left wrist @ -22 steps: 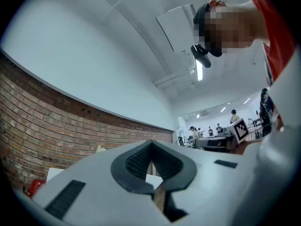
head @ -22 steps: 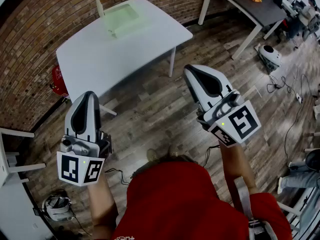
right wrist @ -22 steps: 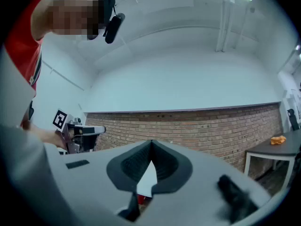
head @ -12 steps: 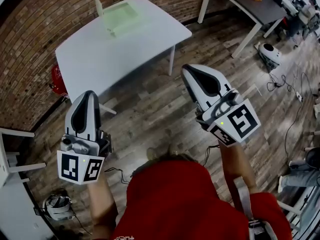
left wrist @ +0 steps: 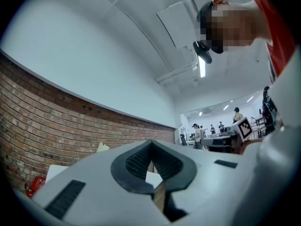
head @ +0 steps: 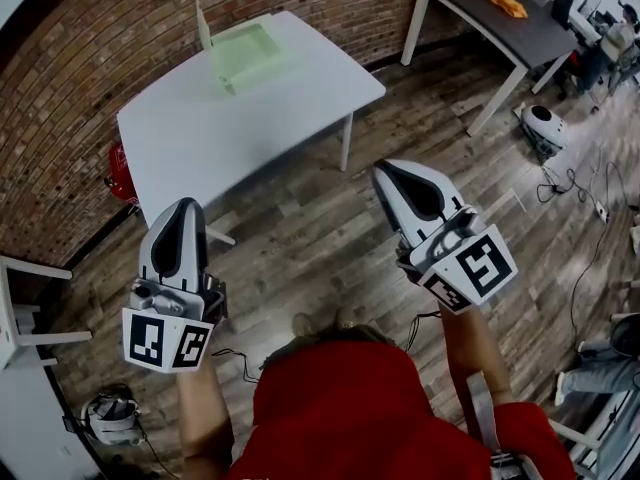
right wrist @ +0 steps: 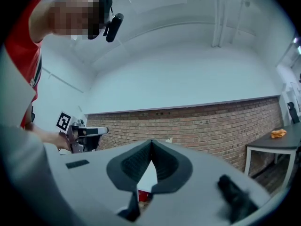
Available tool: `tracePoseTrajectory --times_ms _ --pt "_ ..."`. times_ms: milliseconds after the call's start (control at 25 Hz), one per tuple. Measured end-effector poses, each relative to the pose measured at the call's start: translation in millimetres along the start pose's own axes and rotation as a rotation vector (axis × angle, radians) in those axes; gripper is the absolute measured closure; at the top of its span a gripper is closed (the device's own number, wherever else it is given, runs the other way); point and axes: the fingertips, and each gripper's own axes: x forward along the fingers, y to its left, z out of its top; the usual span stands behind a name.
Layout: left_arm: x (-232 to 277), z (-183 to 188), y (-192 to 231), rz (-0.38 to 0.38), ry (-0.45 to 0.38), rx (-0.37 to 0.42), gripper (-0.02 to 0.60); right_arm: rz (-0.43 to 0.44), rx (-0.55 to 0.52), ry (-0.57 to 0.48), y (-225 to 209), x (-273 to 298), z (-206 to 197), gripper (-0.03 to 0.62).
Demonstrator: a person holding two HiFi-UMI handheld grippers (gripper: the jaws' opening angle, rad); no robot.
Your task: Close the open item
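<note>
Short of the table [head: 200, 138], left gripper [head: 181, 204], right gripper [head: 386, 166] lower than before, fingers [left wrist: 135, 161] shut, empty

I'm in an open office-lab: brick wall [head: 80, 78] at eleven o'clock, desk [head: 470, 13] at one, loose cables [head: 572, 182] at three.

White, pale green and brick red

Table [head: 230, 128] plain white; open box [head: 248, 50] pale green with a white lid; brick wall [head: 90, 58] red-brown, pale mortar lines; plank floor [head: 300, 238] streaked grey-brown; left gripper [head: 182, 208] and right gripper [head: 383, 170] white, black pads, black-and-white square markers; shirt [head: 350, 408] red; far table [head: 470, 3] dark grey, orange object [head: 507, 3] on it.
</note>
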Motion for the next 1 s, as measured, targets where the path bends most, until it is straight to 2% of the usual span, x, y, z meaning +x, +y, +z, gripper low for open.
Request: tracePoseTrajectory --times_ms 600,1000 --pt "31.8 2.6 -10.1 0.094 0.009 0.05 0.569 0.043 -0.011 -0.005 -43.5 -2.4 6.6 0.563" --pt "44.4 -6.2 -18.2 0.135 0.031 0.057 0.569 0.064 0.004 0.003 -61.9 -0.8 4.0 0.563"
